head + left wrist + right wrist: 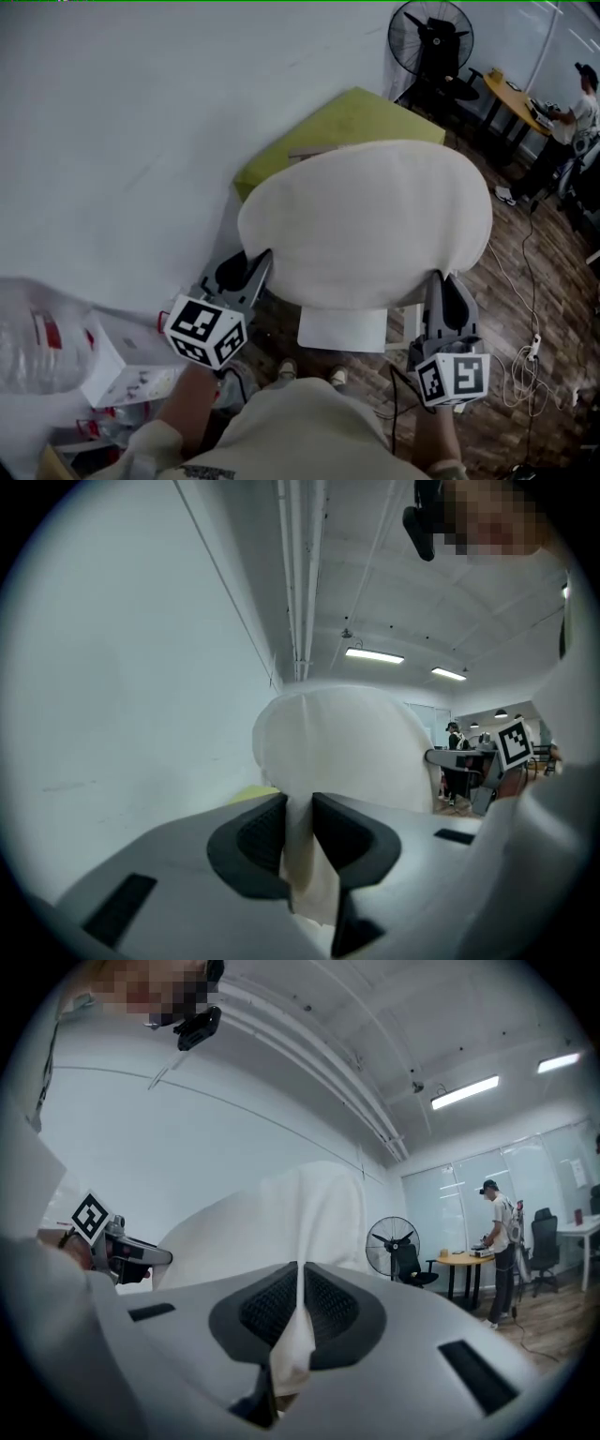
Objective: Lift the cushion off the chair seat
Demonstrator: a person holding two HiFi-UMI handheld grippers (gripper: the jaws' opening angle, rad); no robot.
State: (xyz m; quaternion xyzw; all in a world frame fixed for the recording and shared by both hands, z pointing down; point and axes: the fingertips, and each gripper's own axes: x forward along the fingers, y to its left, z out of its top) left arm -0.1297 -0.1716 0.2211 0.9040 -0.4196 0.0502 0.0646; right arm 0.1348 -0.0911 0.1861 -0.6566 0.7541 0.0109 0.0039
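A rounded cream cushion point(366, 225) hangs in the air in front of me, held up above the chair. My left gripper point(253, 272) is shut on the cushion's near left edge, and the cream cloth point(300, 855) is pinched between its black pads. On the near right edge my right gripper point(439, 281) is shut, with a thin fold of the cushion point(298, 1330) squeezed between its pads. Below the cushion a white chair seat point(342, 330) shows in the head view. Both grippers point roughly level.
A yellow-green panel point(347, 117) leans behind the cushion against the white wall point(122, 141). A black standing fan point(431, 39) and a round wooden table point(516, 94) with a person point(572, 112) are at the far right. Cables point(525, 356) lie on the wooden floor. A plastic bottle point(33, 337) and box sit at left.
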